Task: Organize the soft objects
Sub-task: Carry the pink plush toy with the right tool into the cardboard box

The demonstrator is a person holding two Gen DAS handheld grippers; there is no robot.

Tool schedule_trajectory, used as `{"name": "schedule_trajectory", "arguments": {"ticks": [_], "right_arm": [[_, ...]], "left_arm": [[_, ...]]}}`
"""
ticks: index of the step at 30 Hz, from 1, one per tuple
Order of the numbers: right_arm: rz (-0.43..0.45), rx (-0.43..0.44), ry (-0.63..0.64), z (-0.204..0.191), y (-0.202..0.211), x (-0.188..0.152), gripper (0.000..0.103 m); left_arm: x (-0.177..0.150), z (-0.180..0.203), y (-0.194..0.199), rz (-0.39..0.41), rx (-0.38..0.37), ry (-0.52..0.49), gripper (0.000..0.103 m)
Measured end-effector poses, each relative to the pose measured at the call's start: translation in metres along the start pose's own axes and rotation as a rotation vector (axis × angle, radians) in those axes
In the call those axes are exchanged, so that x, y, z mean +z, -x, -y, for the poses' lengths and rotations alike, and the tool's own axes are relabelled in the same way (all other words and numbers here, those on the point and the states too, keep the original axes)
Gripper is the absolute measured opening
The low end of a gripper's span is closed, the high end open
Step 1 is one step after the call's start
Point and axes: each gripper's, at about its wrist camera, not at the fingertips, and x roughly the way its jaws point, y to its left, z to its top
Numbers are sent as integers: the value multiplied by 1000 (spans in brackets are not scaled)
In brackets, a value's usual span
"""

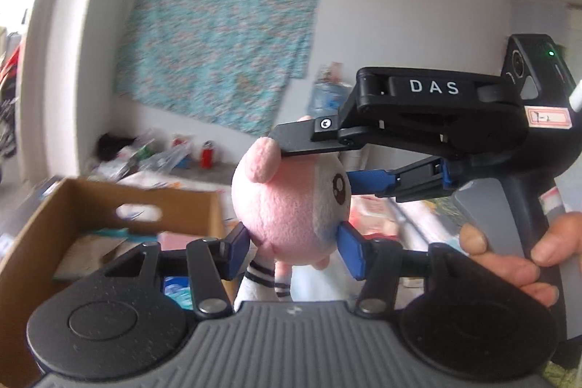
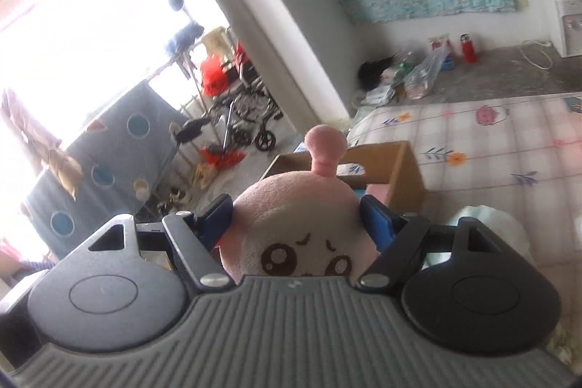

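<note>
Up in the air, held above the cardboard box (image 1: 47,224), is the pink plush toy (image 1: 287,202), a round-headed doll with a pale face patch, embroidered dark eyes and a stubby pink ear. From the left wrist view, its striped white legs (image 1: 265,279) hang down below the head, toward the camera body. Both tools grip the toy at once. The left gripper (image 1: 294,250) has its blue pads pressed into the lower sides of the head, one on each cheek, so it is pinching the plush. The right gripper (image 1: 320,166) reaches in from the toy's right side; its upper black finger lies across the top of the head beside the ear and its blue-padded lower finger sits against the face side, also clamped on the plush. A bare hand (image 1: 523,257) wraps the right tool's handle, off to the toy's right.

In the right wrist view the plush toy (image 2: 294,228) fills the space between the right gripper (image 2: 296,217) pads, face toward the lens, with one pink ear (image 2: 323,148) sticking up. Just beyond the toy sits the cardboard box (image 2: 407,177), open-topped with a cut-out handle hole, resting on a checked bed cover (image 2: 491,148) with small flower prints. Farther behind the toy, a teal patterned cloth (image 1: 218,46) hangs on the white wall, and a red bottle (image 1: 206,155) stands among clutter on a ledge below it. A wheelchair (image 2: 251,104) stands to the toy's left, near the bright window.
</note>
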Motion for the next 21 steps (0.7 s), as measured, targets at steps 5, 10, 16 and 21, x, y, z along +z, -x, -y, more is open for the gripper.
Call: {"name": "schedule_trajectory", "arguments": {"ticks": [5,10,16,21], "right_arm": [[-189,-27,74,-38,-88,11,77],[-336,-102,108,-53,-160,5,77],[-474,-184,105,-45,-228,-18,74],[-508,-191,62,-37,-256,-29,74]], "left_arm": [[2,-69,-19,-125,60,201,54],[-12,-134,-47,-252,47,394,54],[-45,-181,-78,-432,67,554,54],[-44,-187,-80,-446,137,526,54]]}}
